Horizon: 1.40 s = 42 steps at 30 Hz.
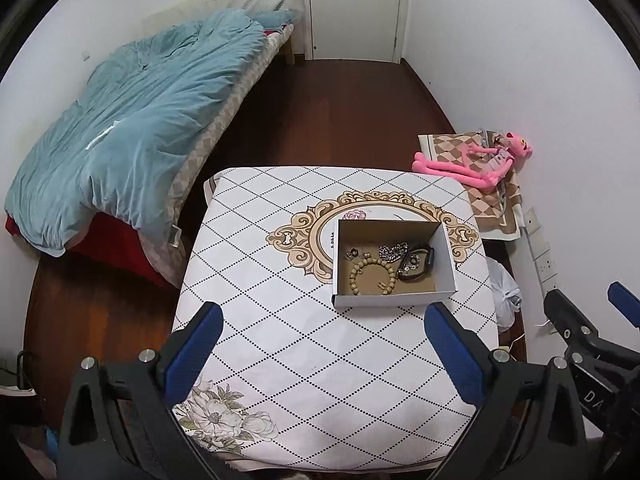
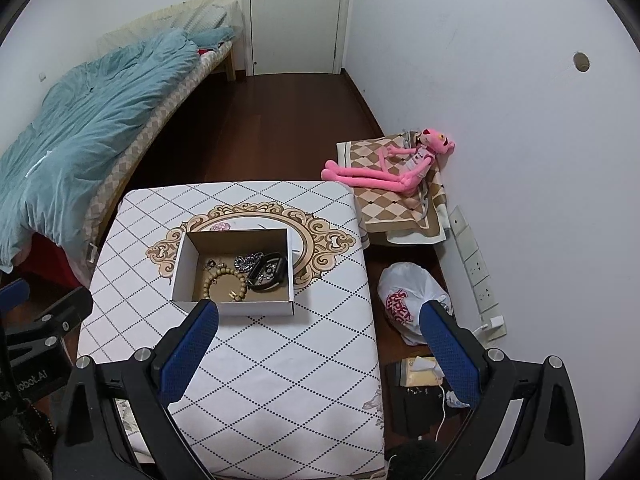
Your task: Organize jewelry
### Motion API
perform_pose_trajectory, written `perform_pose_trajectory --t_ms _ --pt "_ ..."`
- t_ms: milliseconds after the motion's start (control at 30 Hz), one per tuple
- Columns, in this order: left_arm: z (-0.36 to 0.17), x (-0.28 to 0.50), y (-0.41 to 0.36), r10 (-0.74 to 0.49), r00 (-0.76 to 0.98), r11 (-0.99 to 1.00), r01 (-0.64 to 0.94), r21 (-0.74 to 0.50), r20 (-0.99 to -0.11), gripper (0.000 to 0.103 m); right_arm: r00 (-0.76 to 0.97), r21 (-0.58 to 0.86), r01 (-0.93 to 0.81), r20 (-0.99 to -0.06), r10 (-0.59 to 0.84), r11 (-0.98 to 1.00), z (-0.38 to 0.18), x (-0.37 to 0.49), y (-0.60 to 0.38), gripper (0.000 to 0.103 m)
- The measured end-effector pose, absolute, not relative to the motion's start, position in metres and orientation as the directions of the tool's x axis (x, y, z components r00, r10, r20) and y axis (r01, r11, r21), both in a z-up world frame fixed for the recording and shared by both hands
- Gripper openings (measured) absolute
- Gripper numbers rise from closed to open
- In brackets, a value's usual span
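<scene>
A white cardboard box sits on a table with a diamond-pattern cloth; it also shows in the right wrist view. Inside lie a wooden bead bracelet, a silver chain piece, a black wristband and small earrings. My left gripper is open and empty, held above the table in front of the box. My right gripper is open and empty, above the table's right edge, its left finger near the box's front wall.
A bed with a blue duvet stands left. A pink plush toy lies on a patterned cushion by the right wall. A white plastic bag and a tissue pack lie on the floor right of the table. A door is at the back.
</scene>
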<state>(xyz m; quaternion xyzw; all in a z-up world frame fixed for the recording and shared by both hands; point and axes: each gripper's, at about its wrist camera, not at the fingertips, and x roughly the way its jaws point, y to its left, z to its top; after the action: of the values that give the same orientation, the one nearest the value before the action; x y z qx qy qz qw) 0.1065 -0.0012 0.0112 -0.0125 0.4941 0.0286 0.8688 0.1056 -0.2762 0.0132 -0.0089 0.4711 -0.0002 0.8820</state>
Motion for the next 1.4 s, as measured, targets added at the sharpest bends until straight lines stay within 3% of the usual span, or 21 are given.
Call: perform_pose_trajectory --t_ms 1400 --pt "-0.001 0.114 0.002 0.040 0.497 0.998 -0.057 0.014 -0.867 0.103 0.557 -0.028 -0.007 -0.830 -0.019 1.000 0.011 0.112 -0.273 0.102"
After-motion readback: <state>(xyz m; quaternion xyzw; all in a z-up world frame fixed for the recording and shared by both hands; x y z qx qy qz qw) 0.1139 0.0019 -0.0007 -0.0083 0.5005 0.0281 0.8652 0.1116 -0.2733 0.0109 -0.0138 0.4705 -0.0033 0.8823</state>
